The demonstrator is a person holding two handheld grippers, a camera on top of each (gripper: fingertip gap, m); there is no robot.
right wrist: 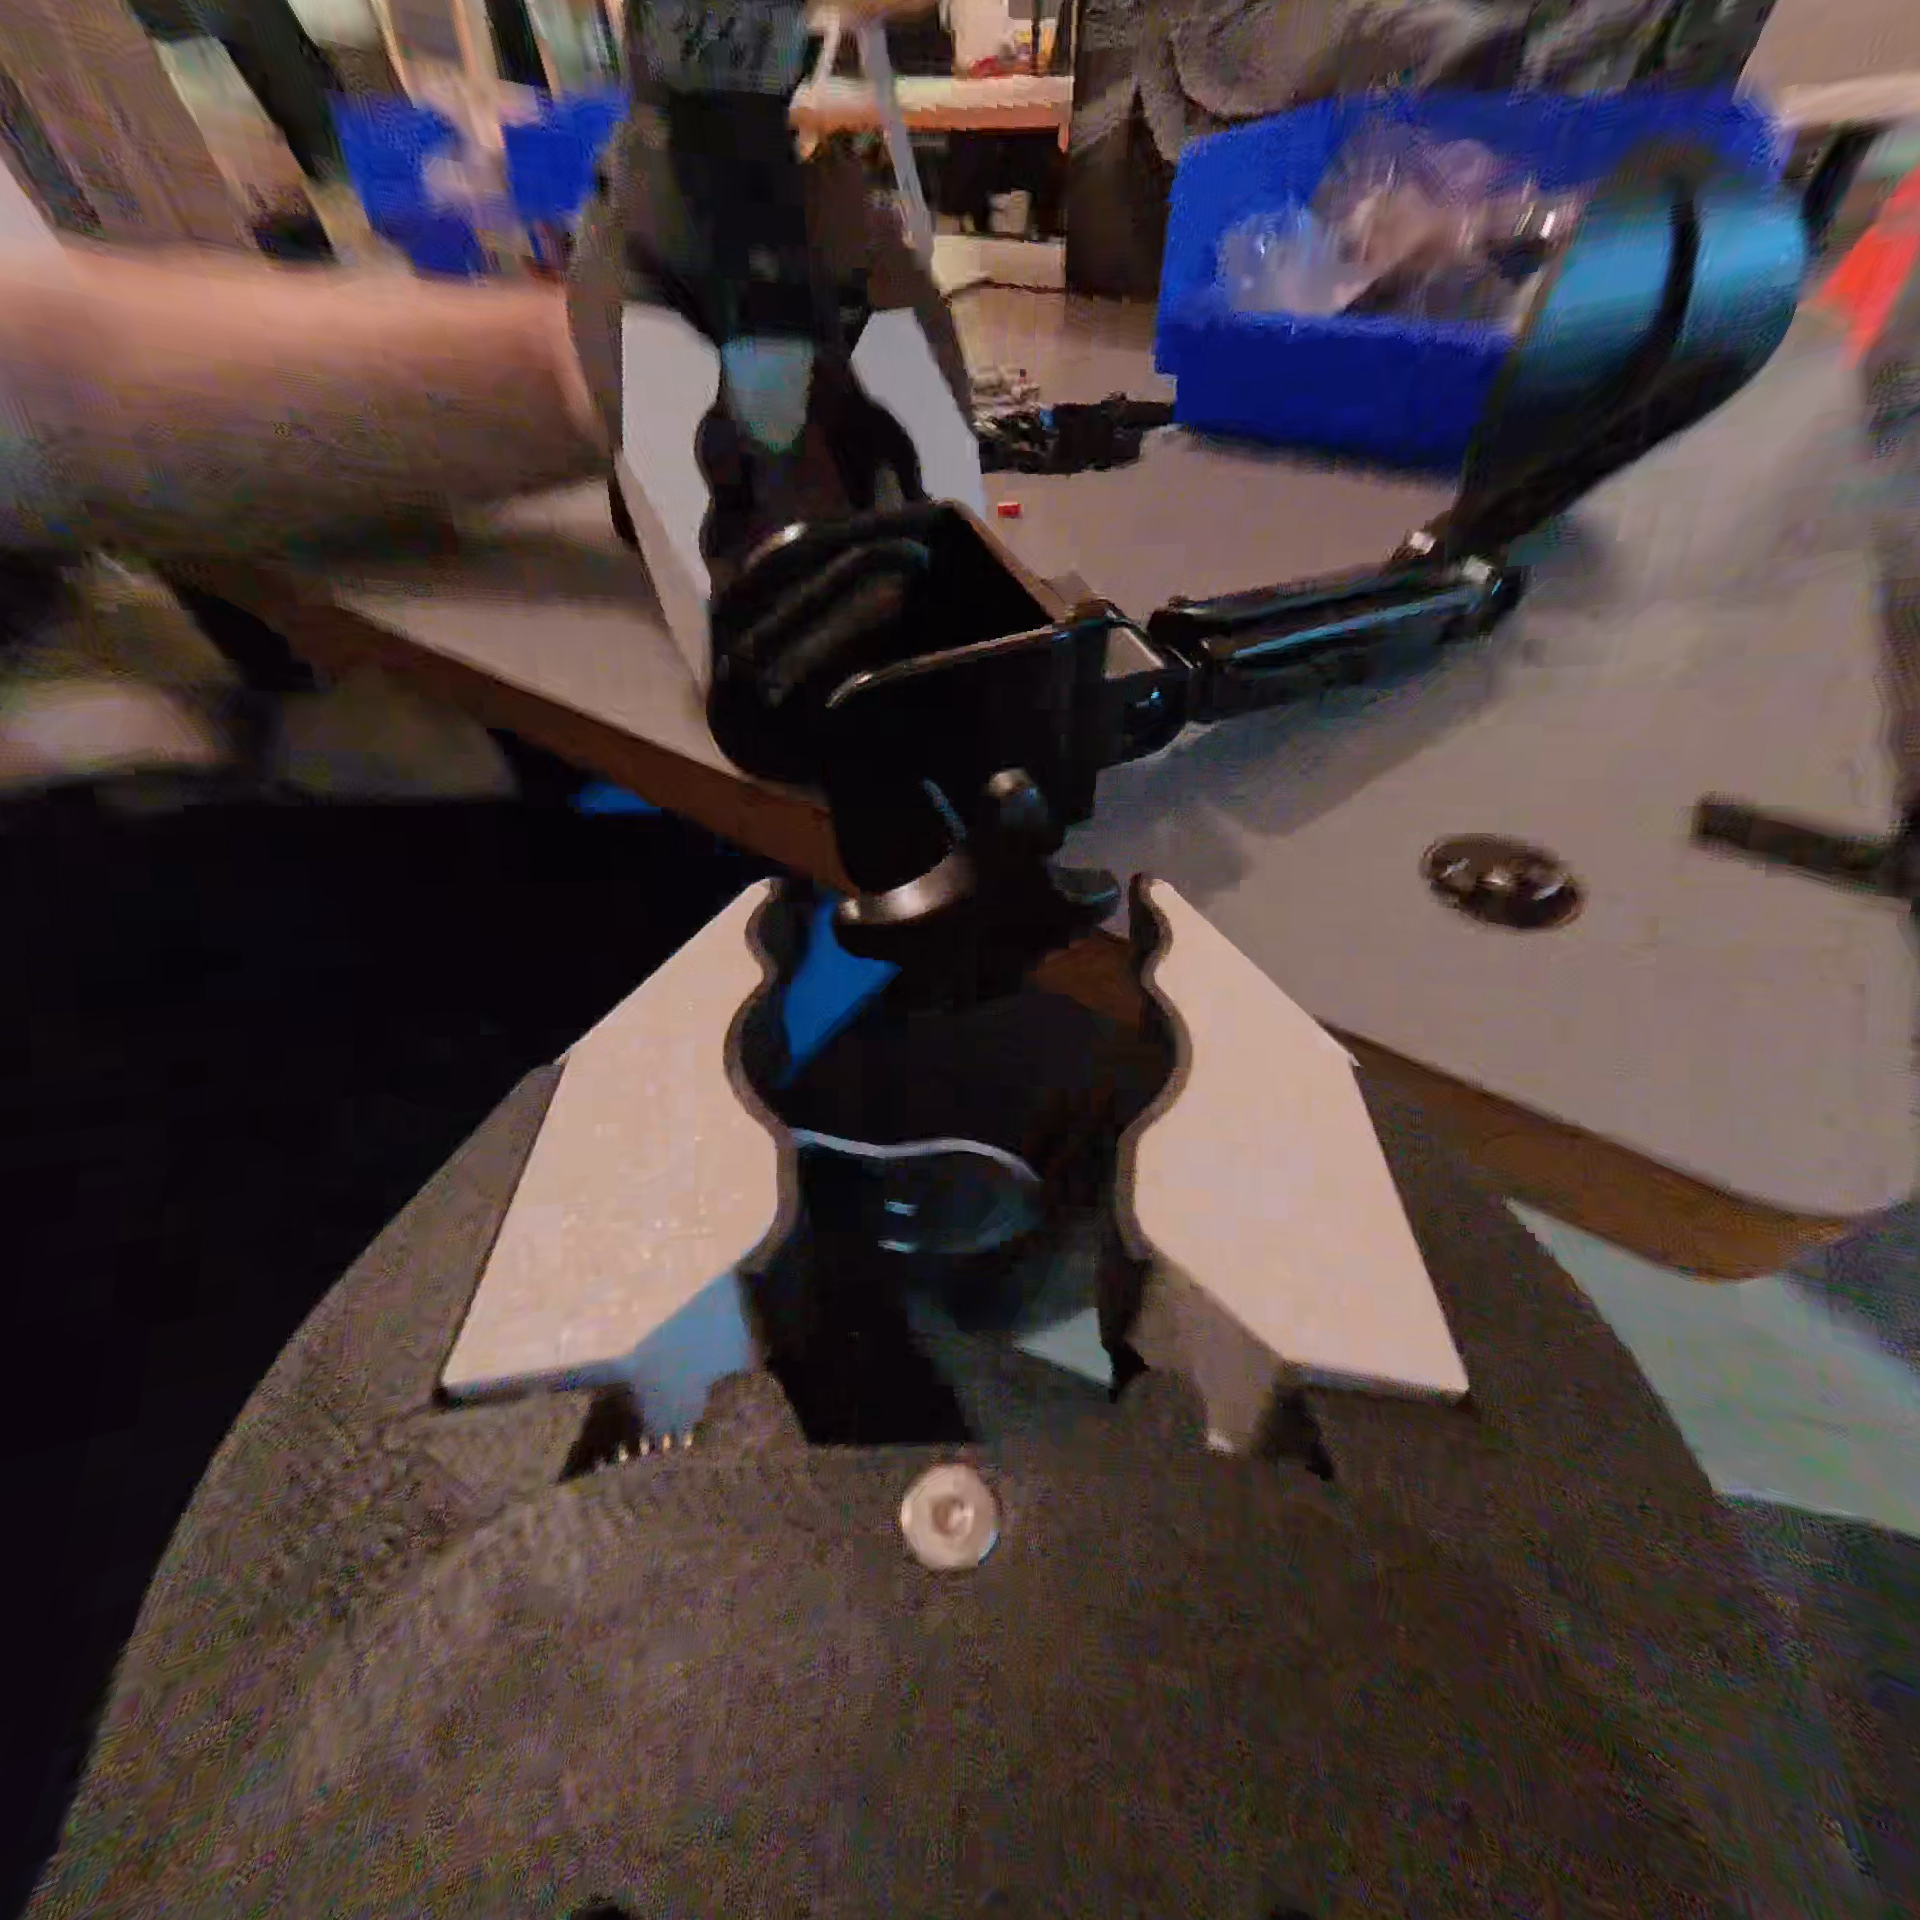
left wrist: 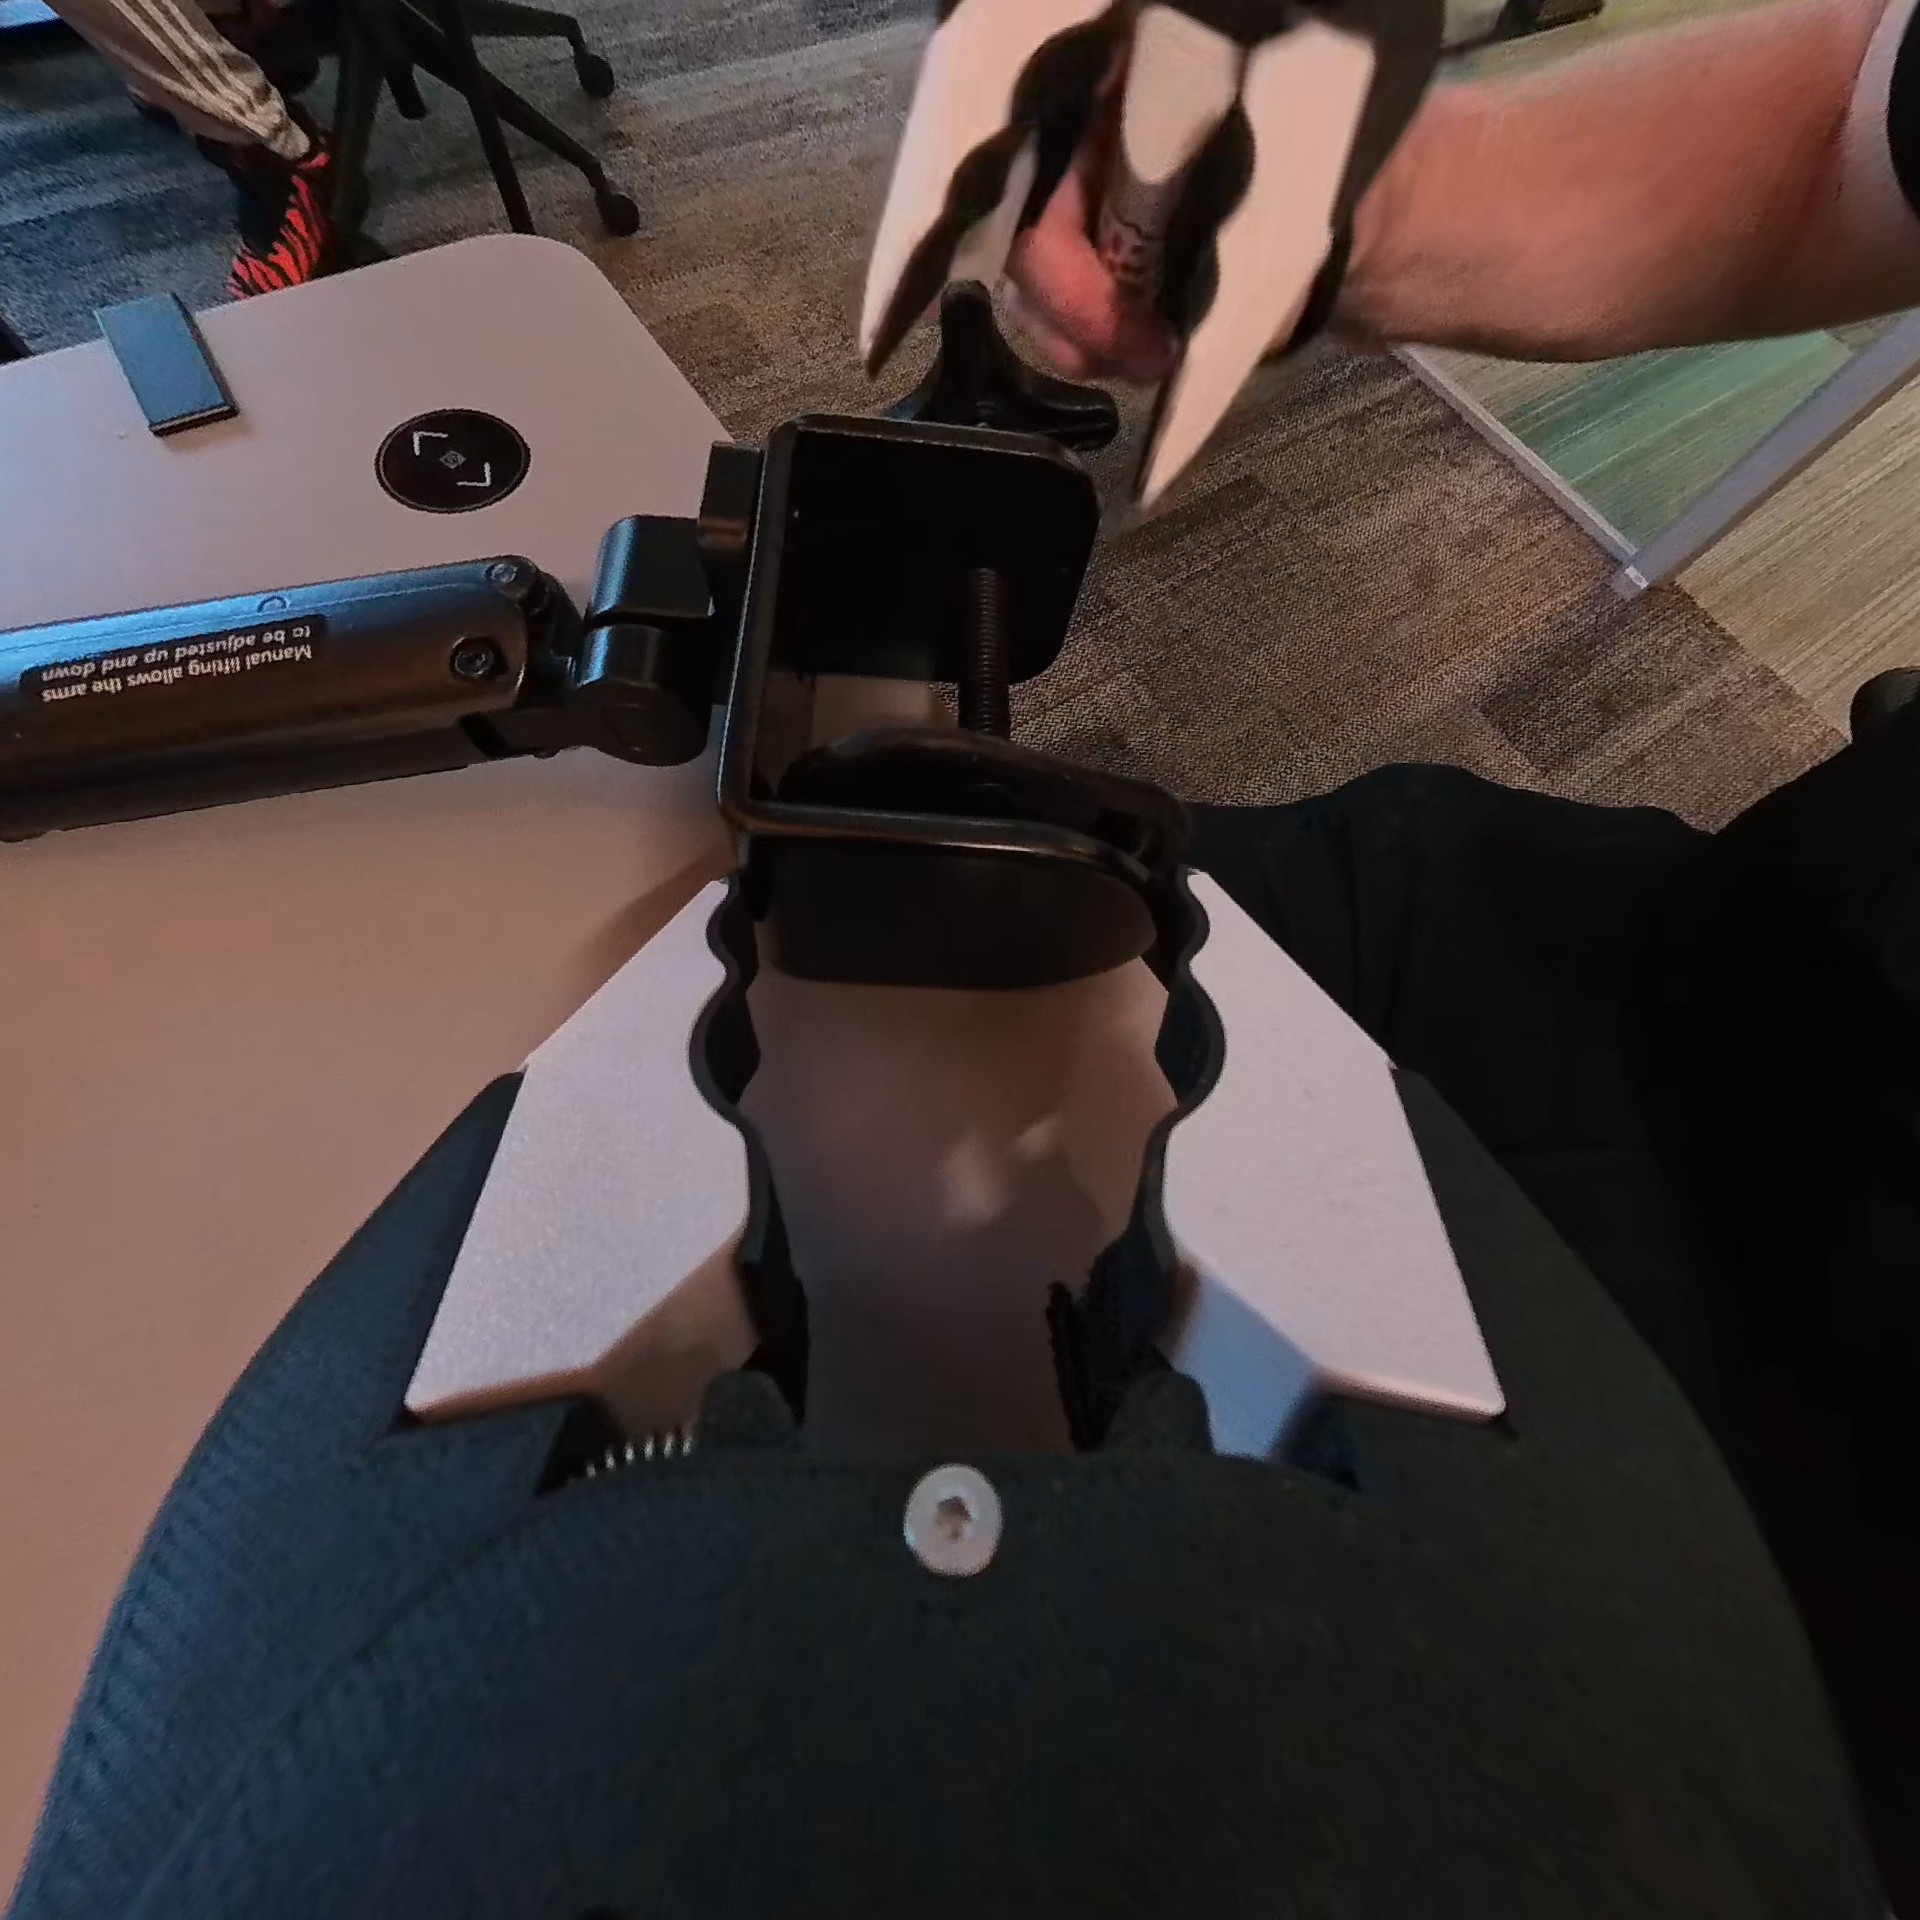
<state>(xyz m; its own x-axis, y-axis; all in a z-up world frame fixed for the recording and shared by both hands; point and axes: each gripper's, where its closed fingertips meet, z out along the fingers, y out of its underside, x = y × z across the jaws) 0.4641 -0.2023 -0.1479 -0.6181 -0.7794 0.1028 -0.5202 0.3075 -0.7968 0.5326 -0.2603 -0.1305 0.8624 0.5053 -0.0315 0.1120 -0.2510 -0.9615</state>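
2 grippers meet at a black metal C-clamp (left wrist: 914,665) on the pale table's (left wrist: 260,1039) rounded corner.

The left gripper (left wrist: 961,914), white wedge fingers with wavy black rubber edges, pinches the clamp's round pressure pad. The right gripper (right wrist: 951,904) stands spread around the lobed plastic screw knob (right wrist: 997,831), apparently not gripping. A glossy jointed black arm (left wrist: 270,665) lies flat on the tabletop.

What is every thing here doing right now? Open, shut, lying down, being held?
left tongs: closed on the black clamp's round pad, at the table corner.
right tongs: open, at the clamp's knob; touching it or not, cannot tell.
black clamp: C-shaped, screw pad partly screwed in, mouth open, held past the table edge.
folding arm: lying flat on the table, joined to the clamp.
table: bare near the corner.
blue bin: open-topped, holding clear wrappings.
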